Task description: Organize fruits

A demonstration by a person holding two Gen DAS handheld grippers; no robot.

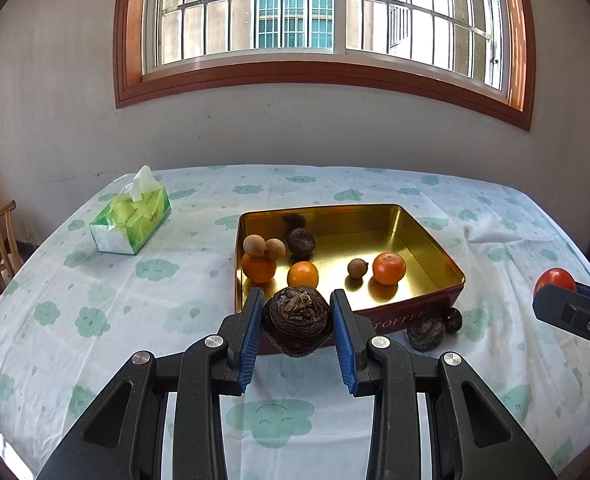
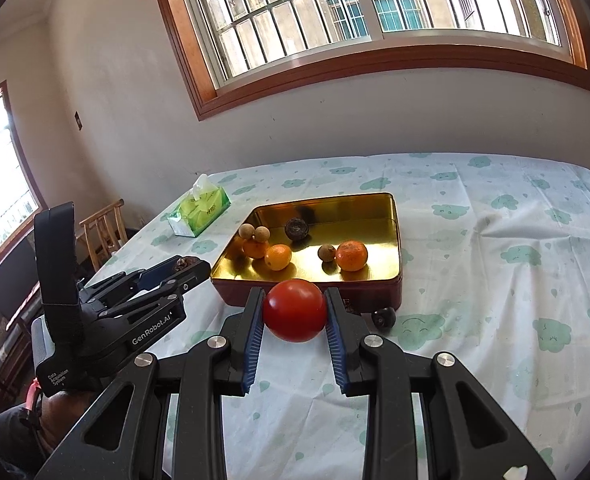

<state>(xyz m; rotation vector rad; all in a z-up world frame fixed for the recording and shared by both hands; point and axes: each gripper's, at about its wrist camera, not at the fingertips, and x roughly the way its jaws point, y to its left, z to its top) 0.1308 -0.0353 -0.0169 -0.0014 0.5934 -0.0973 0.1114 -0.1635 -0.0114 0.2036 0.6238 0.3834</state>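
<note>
the left gripper (image 1: 297,322) pinches a dark brown, wrinkled water chestnut (image 1: 297,327) above the tablecloth (image 1: 95,280), before the gold toffee tin (image 1: 435,248). the right gripper (image 2: 295,316) clamps a smooth, glossy red tomato (image 2: 295,310) near the tin's front wall.

Red tomato (image 2: 295,310), gold tin (image 2: 391,216)

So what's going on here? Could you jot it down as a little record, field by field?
Left gripper: shut on a dark brown fruit
Right gripper: shut on a red tomato
Gold tin: three oranges, three small tan fruits, one dark fruit
Outside tin: two dark fruits on the tablecloth
Also on table: tissue box
</note>
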